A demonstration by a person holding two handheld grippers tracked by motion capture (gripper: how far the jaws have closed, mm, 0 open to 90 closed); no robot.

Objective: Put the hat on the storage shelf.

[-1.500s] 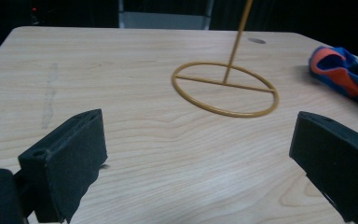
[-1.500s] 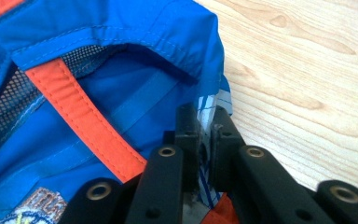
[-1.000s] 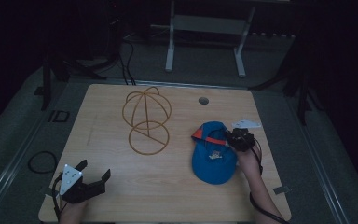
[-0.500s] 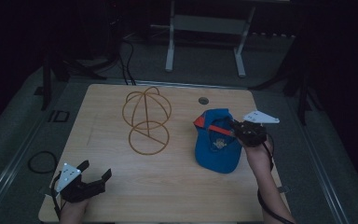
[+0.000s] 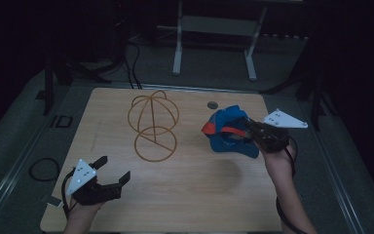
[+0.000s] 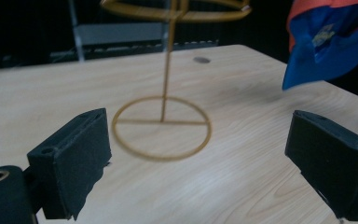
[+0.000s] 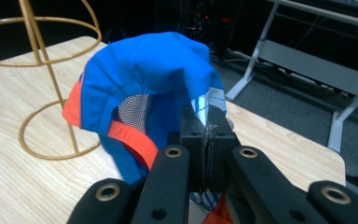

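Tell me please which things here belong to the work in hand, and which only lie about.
In the work:
- blue fabric cap with orange trim, pinched and lifted off the table by the right gripper
- gold wire hat stand, probably where the cap goes
- left gripper, open, facing the stand

Only lying about:
- small round grey hole in the light wooden table
- grey metal frame behind the table

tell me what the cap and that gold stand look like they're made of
Cap: soft woven fabric, matte blue with orange trim; it folds and droops, with a mesh panel inside. Stand: thin wire or rod, probably metal, with a gold, slightly glossy finish; it keeps rigid hoops and a straight stem. Table: pale wood-grain top, possibly laminate.
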